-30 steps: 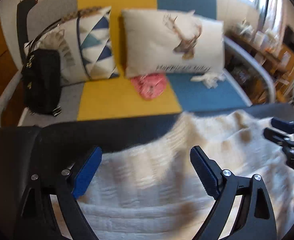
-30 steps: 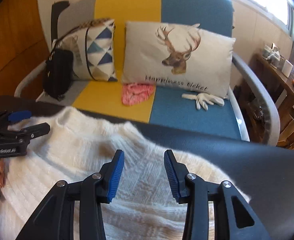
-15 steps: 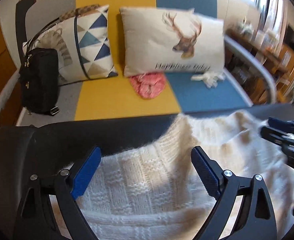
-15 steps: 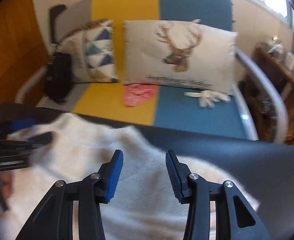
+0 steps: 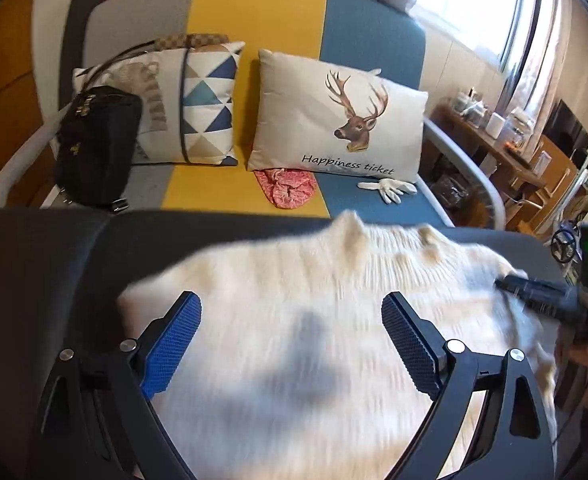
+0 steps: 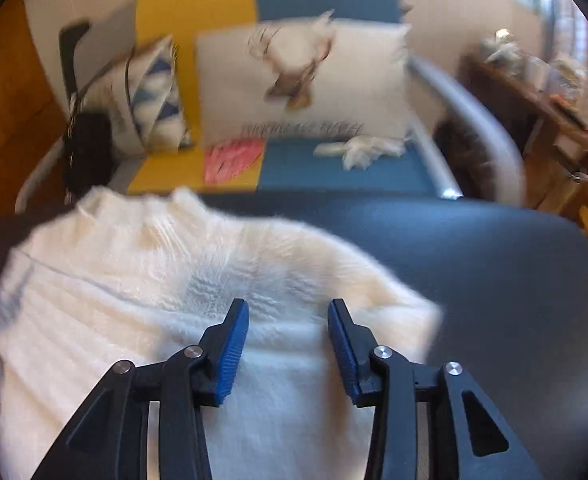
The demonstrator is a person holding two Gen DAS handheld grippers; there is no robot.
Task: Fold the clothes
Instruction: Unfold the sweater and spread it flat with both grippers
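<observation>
- Left wrist view: the black table (image 5: 53, 264) fills the near half of the scene, and the white knitted sweater (image 5: 314, 312) lies flat on it, its long axis running near to far, with the collar at the far edge toward the sofa (image 5: 253, 12).
- Right wrist view: the same sweater (image 6: 141, 280) spreads to the left of centre, and its right edge ends just past my right gripper (image 6: 287, 344), so the bare table (image 6: 494, 280) is all that lies to the right.
- My left gripper (image 5: 291, 344) hangs over the left part of the sweater with its jaws spread wide and nothing between the pads but the knit below; I judge it holds nothing.
- My right gripper has its jaws partly apart above a folded band of knit near the right edge, and the pads do not press on the cloth.
- In the left wrist view my right gripper (image 5: 542, 292) shows at the far right, low over the sweater's right shoulder, so it is the nearer one to that edge.
- Compared with a second ago, the sweater's collar sits further right in the left view and further left in the right view, and more dark table shows on both outer sides; both grippers have swung outward.
- The right jaws stand about as wide as they did.
</observation>
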